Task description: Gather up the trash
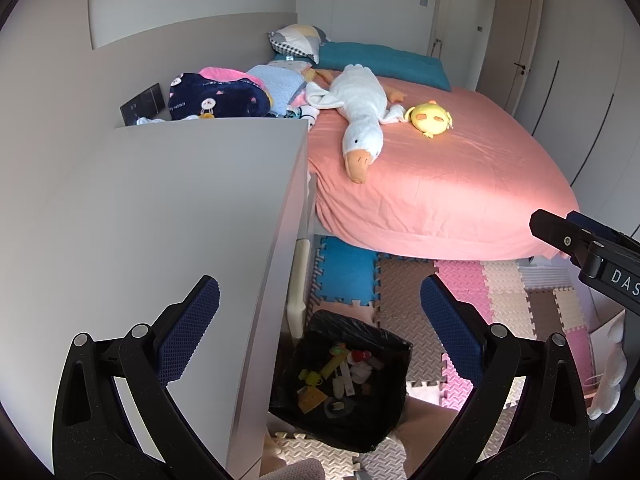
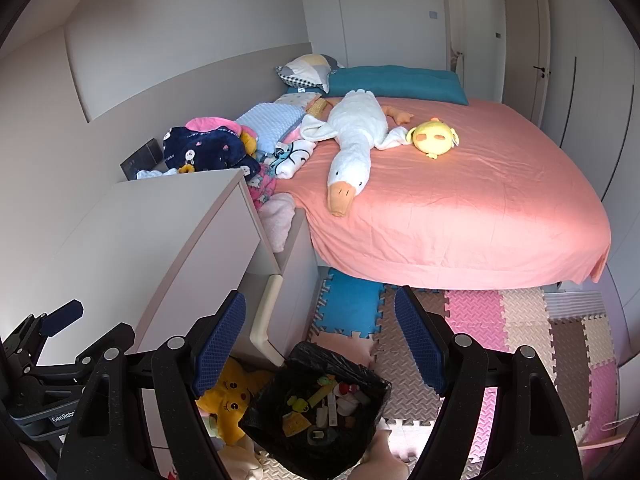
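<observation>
The left gripper (image 1: 320,308) is hanging with its blue-padded fingers (image 1: 192,332) spread wide and nothing between them, and the right gripper (image 2: 320,336) is doing the same, its fingers (image 2: 218,344) apart and empty. Below and just ahead of both, on the foam puzzle mat (image 2: 520,320), a trash bin lined with a black bag (image 2: 320,412) is sitting open, already holding small bits of trash (image 1: 344,376): yellow and white wrappers, a green piece, something red. To the left of the left gripper a pale cabinet top (image 1: 160,208) is filling much of its view, with the bin right beside the cabinet's side. In the right wrist view a yellow Pikachu plush (image 2: 230,396) is lying on the floor between the cabinet and the bin, under the right gripper's left finger. Farther ahead of both grippers a bed with a pink sheet (image 2: 460,200) is carrying a white goose plush (image 2: 352,140), a round yellow chick plush (image 2: 434,136), a teal pillow (image 2: 396,80) and, toward the wall, a heap of folded blankets (image 2: 212,148).
</observation>
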A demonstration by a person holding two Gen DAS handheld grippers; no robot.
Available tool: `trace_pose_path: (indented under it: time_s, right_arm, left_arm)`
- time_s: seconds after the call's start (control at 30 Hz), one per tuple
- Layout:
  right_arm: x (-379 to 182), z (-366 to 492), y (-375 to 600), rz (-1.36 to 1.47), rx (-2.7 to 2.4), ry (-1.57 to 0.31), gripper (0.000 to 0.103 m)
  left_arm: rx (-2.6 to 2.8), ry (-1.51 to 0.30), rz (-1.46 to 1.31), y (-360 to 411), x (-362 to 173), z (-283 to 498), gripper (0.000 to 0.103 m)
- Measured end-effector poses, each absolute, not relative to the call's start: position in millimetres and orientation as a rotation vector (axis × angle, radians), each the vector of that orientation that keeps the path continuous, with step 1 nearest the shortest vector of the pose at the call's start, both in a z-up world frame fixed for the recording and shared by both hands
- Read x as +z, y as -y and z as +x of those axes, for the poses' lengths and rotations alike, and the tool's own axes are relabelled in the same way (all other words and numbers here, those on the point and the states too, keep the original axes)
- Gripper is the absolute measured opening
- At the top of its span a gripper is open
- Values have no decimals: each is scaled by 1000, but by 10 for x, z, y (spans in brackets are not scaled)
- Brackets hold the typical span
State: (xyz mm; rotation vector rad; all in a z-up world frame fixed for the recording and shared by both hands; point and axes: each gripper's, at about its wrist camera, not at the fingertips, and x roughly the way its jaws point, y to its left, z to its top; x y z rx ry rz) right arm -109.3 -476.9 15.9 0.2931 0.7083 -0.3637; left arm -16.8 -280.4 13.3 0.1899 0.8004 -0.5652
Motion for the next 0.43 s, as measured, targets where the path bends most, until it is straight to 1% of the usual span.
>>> trace_pose_path:
  time_s: [0.43]
  right_arm:
    - [143,-1114,4783,295,-365,-710,77]
  left_arm:
    - [-555,-794,202,2801,126,-147,97]
